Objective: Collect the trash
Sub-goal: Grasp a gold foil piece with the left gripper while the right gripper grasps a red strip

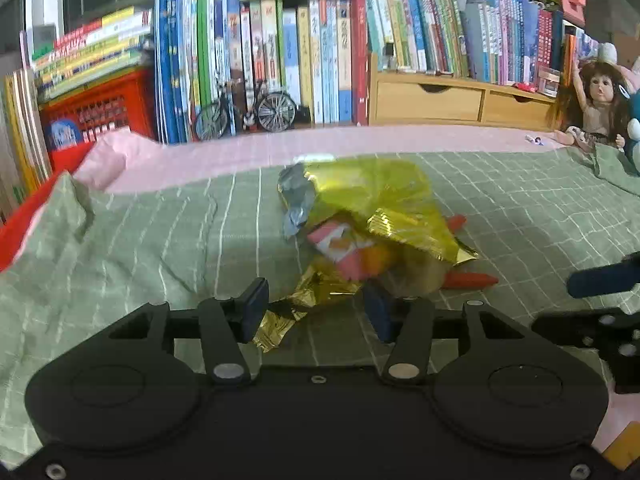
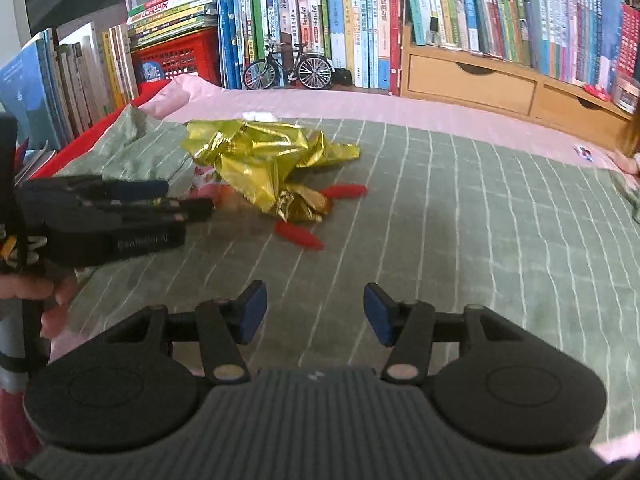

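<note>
A green cloth with a white grid pattern [image 2: 460,208] is seen spread over most of the surface, with a pale pink cloth [image 2: 340,104] laid beyond it at the far side. Along the far edge a long row of upright books [image 2: 312,24] is ranged, with a red plastic crate [image 2: 176,58] at the far left and a light wooden drawer unit [image 2: 472,80] at the far right. A small model bicycle [image 2: 288,68] is parked in front of the books, and a long-haired doll [image 1: 596,104] is propped at the far right in the left wrist view. The trash is found in the middle of the green cloth: a crumpled gold foil wrapper [image 2: 264,156], with a pink snack packet [image 1: 340,248] tucked at its near left edge and two red elongated pieces [image 2: 298,236] lying just beside it on the right. The left gripper [image 1: 316,308] is held low at the near edge of the pile; its blue-padded jaws are part-way spread, and a crinkled tail of the foil is seen between them, though it cannot be told whether the pads press on it. The right gripper [image 2: 316,312] is held nearer, well apart from the pile, with its jaws spread and nothing but cloth between them. A hand [image 2: 48,300] is glimpsed at the near left in the right wrist view.
</note>
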Action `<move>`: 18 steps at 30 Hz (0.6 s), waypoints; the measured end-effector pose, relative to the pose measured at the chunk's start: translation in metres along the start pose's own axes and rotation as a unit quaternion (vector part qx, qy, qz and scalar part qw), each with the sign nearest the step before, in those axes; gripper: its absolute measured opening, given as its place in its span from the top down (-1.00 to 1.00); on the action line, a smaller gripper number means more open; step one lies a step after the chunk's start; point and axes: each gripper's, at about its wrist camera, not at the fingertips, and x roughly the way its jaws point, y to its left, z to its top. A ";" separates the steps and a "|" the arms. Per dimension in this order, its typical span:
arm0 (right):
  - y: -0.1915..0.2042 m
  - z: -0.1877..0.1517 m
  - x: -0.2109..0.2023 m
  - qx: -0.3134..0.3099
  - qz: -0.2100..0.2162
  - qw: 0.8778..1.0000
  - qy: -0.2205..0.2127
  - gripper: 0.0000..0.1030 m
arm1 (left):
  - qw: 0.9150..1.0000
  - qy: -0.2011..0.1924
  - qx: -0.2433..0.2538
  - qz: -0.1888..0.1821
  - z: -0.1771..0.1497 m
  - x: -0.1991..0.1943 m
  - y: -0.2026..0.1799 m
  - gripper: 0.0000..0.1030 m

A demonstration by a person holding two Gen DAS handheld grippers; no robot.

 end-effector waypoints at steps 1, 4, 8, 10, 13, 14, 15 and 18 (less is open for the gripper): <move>0.000 0.002 0.005 0.000 -0.001 1.000 0.002 -0.25 | 1.000 -0.005 -0.010 0.001 -0.001 -0.001 0.002 0.18; 0.000 0.003 0.017 -0.001 -0.001 1.000 0.004 -0.22 | 0.999 -0.039 -0.031 0.007 -0.004 -0.014 0.007 0.46; -0.001 0.005 0.032 0.007 0.003 1.000 0.008 -0.17 | 0.999 -0.035 -0.010 0.017 -0.008 -0.022 0.005 0.52; -0.001 0.008 0.039 0.009 0.004 1.000 0.011 -0.17 | 0.999 -0.037 -0.012 0.013 -0.010 -0.028 0.006 0.52; 0.000 0.012 0.046 0.006 0.000 1.000 0.008 -0.17 | 0.999 -0.045 -0.019 0.011 -0.016 -0.040 0.008 0.53; 0.000 0.013 0.047 0.006 0.001 1.000 0.005 -0.17 | 0.999 -0.047 -0.021 0.009 -0.018 -0.043 0.009 0.54; 0.000 0.015 0.049 0.007 0.004 1.000 0.004 -0.17 | 0.999 -0.047 -0.023 0.007 -0.020 -0.047 0.009 0.54; -0.001 0.019 0.054 0.012 0.011 1.000 -0.006 -0.10 | 0.998 -0.052 -0.022 0.007 -0.026 -0.056 0.009 0.55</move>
